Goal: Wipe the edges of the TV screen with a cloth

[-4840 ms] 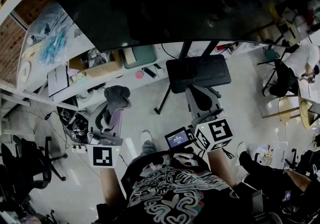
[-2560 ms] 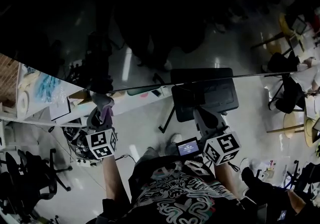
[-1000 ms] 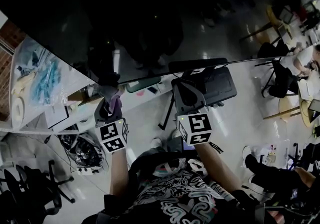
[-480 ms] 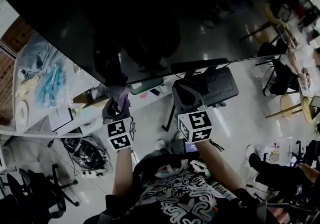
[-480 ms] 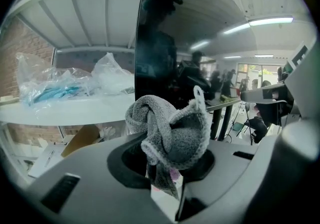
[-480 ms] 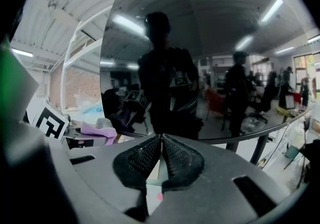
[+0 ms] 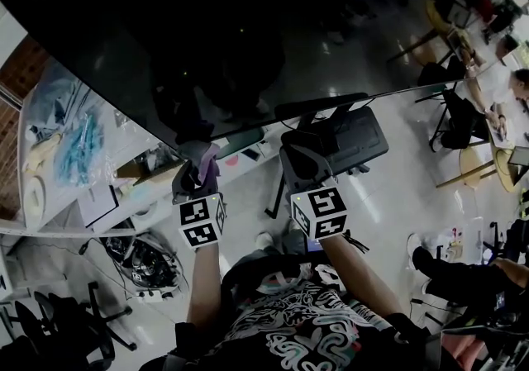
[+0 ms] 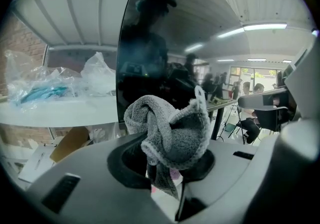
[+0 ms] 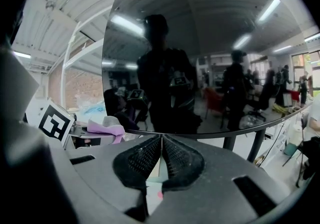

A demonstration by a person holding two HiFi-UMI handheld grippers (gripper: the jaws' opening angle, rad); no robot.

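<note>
The dark TV screen [image 7: 248, 39] fills the top of the head view, and its lower edge [image 7: 331, 103] runs across the middle. My left gripper [image 7: 193, 169] is shut on a bunched grey cloth [image 8: 172, 130] with a purple side [image 7: 207, 164], held right at the screen's lower left corner [image 8: 120, 113]. In the right gripper view that cloth [image 9: 104, 127] shows at the left, under the screen edge. My right gripper [image 9: 161, 144] is shut with nothing between its jaws, just below the screen's lower edge [image 9: 210, 135], beside the left one.
The TV stand's legs and black base [image 7: 347, 134] are under the right gripper. A white shelf [image 7: 74, 154] with plastic bags and boxes runs at the left. Office chairs [image 7: 50, 336] stand at lower left. People sit at desks at the far right [image 7: 496, 105].
Over the earlier frames the left gripper rose with the cloth from below to the screen's lower left corner. The right gripper also came up under the edge. In the last half second little moved.
</note>
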